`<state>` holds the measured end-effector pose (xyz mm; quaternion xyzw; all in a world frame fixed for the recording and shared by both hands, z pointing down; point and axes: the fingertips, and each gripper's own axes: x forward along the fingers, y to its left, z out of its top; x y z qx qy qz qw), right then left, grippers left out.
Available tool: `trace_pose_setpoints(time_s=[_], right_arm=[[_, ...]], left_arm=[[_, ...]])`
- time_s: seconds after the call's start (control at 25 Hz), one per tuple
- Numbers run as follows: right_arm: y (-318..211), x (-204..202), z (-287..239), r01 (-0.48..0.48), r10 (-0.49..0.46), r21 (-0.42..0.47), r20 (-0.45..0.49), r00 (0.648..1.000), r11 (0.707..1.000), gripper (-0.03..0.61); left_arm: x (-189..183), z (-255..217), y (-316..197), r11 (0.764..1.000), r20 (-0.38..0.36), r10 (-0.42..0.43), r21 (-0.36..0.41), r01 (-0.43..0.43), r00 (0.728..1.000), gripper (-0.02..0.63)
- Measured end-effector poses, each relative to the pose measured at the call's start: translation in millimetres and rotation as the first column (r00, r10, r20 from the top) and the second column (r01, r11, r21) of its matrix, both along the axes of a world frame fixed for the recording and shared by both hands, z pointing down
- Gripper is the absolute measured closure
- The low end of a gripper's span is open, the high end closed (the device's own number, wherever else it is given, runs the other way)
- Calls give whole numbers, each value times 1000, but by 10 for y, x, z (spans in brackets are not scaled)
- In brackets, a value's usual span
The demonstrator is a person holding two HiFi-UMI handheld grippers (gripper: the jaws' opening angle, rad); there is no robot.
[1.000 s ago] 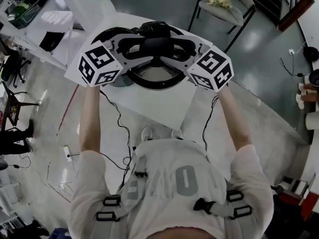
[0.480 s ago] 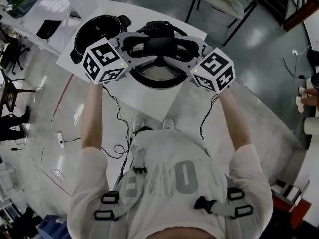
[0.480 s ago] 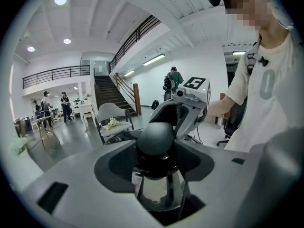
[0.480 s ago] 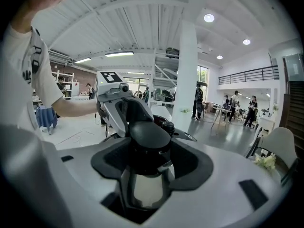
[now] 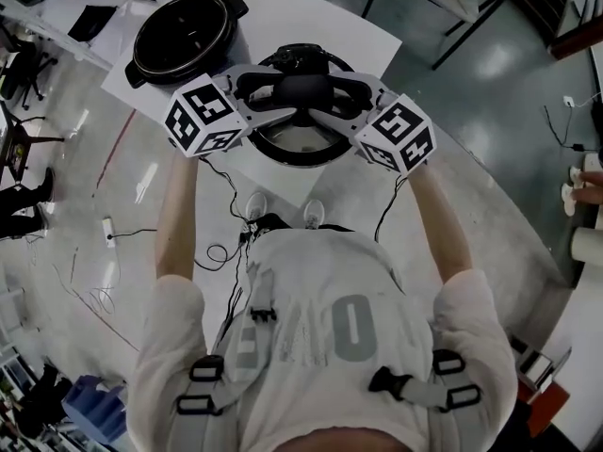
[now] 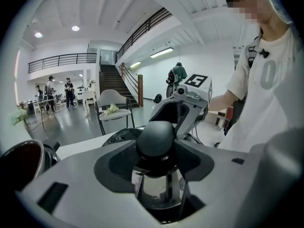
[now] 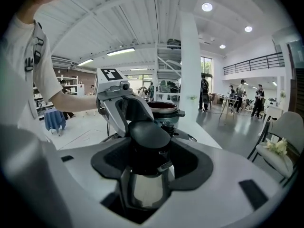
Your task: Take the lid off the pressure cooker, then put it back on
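Lid (image 5: 301, 158): handle (image 5: 301, 85) pinched endwise by jaws of left gripper (image 5: 252, 88) and right gripper (image 5: 352, 92). Advised: hold level, seat squarely on pot (image 5: 184, 38), ten o'clock.

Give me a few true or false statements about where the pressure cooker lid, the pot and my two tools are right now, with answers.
1. The pot stands open on the table. True.
2. Only the left tool grips the lid. False: the right tool is clamped on the lid's handle too.
3. In the head view, the lid is to the right of the pot. True.
4. The table is black. False: it is white.
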<state>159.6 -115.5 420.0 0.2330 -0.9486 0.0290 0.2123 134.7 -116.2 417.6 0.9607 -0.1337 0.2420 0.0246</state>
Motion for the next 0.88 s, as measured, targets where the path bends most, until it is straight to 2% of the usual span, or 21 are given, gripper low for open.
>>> trace_pose_setpoints(time_s=[0.48,0.88], right_arm=[[65,-199,870,51,-53,-62,-36,998,997,316],[91,-300,1354,64,-72,-114,-62,995,991,316]], left_arm=[[-196,904,76,991,100,-48,-118,60,994,364],[-296,1404,106,980,141,-56,-180,81,988,364]])
